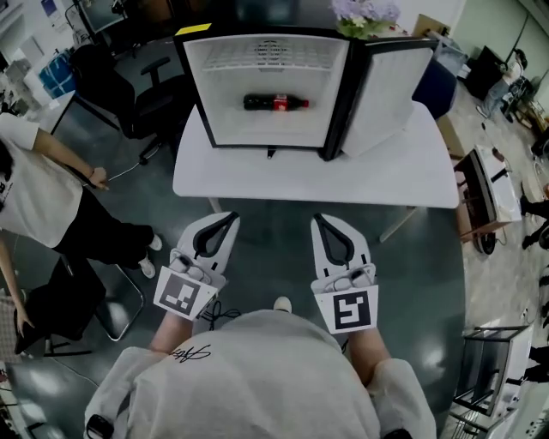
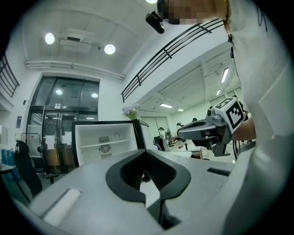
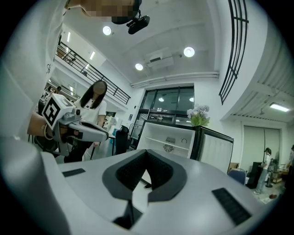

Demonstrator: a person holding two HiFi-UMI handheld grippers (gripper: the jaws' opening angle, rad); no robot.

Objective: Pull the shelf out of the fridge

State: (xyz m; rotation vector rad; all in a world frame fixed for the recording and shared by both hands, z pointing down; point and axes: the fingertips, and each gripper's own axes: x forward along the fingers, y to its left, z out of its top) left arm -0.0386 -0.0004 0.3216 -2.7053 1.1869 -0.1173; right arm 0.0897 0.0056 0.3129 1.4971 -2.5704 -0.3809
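Observation:
A small black fridge [image 1: 196, 86] stands open on a white table [image 1: 386, 176], its door [image 1: 390, 86] swung to the right. Its white shelf [image 1: 270, 57] spans the upper interior and shows as a thin ledge [image 2: 108, 143] in the left gripper view and a ledge [image 3: 167, 141] in the right gripper view. A cola bottle [image 1: 274, 103] lies on its side below it. My left gripper [image 1: 228, 218] and right gripper [image 1: 320, 219] are side by side, level, short of the table's near edge. Both point at the fridge, shut and holding nothing.
A person in a white top [image 1: 34, 184] stands at the left, near black office chairs [image 1: 141, 94]. Flowers [image 1: 364, 15] sit on the fridge. A low black-and-white unit [image 1: 482, 193] stands right of the table, and a wire rack [image 1: 489, 369] is at the lower right.

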